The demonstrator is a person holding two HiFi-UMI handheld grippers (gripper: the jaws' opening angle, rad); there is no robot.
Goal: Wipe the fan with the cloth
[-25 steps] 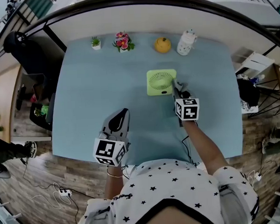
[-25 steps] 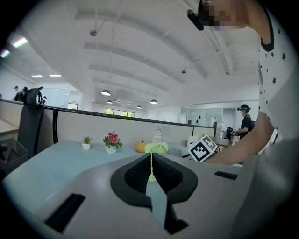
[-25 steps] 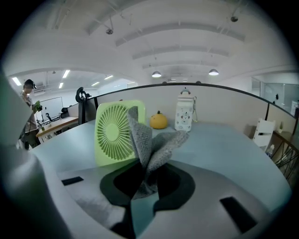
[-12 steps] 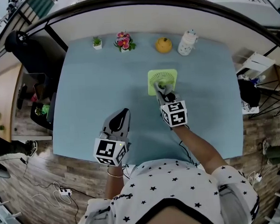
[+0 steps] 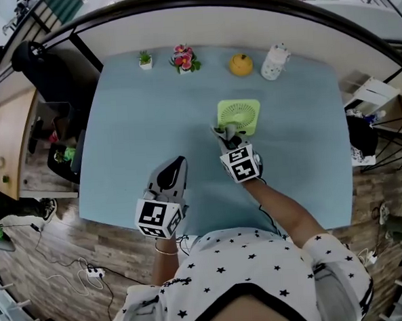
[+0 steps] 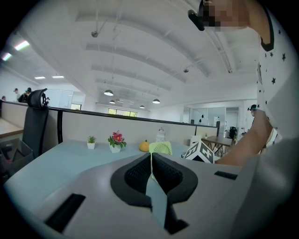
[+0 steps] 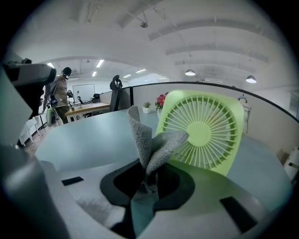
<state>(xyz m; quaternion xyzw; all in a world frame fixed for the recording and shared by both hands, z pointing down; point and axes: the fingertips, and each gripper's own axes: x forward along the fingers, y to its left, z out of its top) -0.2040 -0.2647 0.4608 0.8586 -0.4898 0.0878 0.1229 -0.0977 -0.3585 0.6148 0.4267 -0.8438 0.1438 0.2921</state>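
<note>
Fan stands upright, upper right of centre, wiping judged unfinished — right gripper, clamped on the cloth, sits near its grille, contact unclear — left gripper closed, empty, lower left.

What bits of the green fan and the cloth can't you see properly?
- Fan, bottom edge: in the right gripper view, the gripper's own body covers it.
- Cloth, touching the fan or not: in the head view it is too small and sits behind the right gripper.
- Fan, lower part: in the left gripper view, the jaws hide it.
</note>
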